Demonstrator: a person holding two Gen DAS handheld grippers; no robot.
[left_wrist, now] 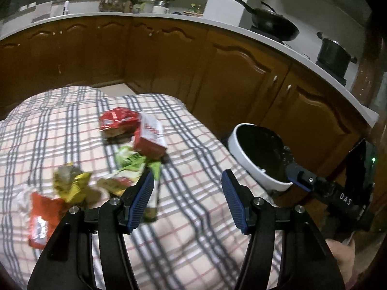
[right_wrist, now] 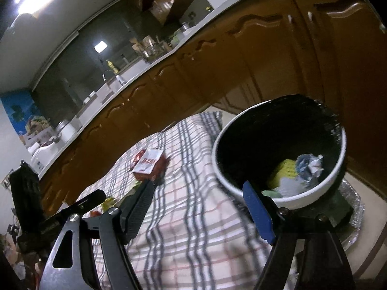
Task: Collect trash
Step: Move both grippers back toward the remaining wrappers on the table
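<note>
Several wrappers lie on the plaid cloth (left_wrist: 60, 125): a red one (left_wrist: 117, 118), a red and white box (left_wrist: 151, 136), a green one (left_wrist: 130, 163), a yellow one (left_wrist: 70, 181) and another red one (left_wrist: 40, 220). My left gripper (left_wrist: 187, 178) hovers open over the cloth, empty, its left finger just over the green wrapper. A white bin with a black liner (left_wrist: 244, 166) stands off the cloth's right edge. My right gripper (right_wrist: 198, 188) is open and empty beside the bin (right_wrist: 304, 197), which holds crumpled paper (right_wrist: 310, 166) and a yellow piece (right_wrist: 285, 171). The box (right_wrist: 148, 165) lies ahead of it.
Brown cabinet doors (left_wrist: 229, 72) run behind the table under a white counter (left_wrist: 169, 18) with a wok (left_wrist: 273, 24) and a pot (left_wrist: 333, 53). The bin stands on a foil-lined tray (right_wrist: 355, 220). A hand (left_wrist: 343, 263) holds the right gripper's handle.
</note>
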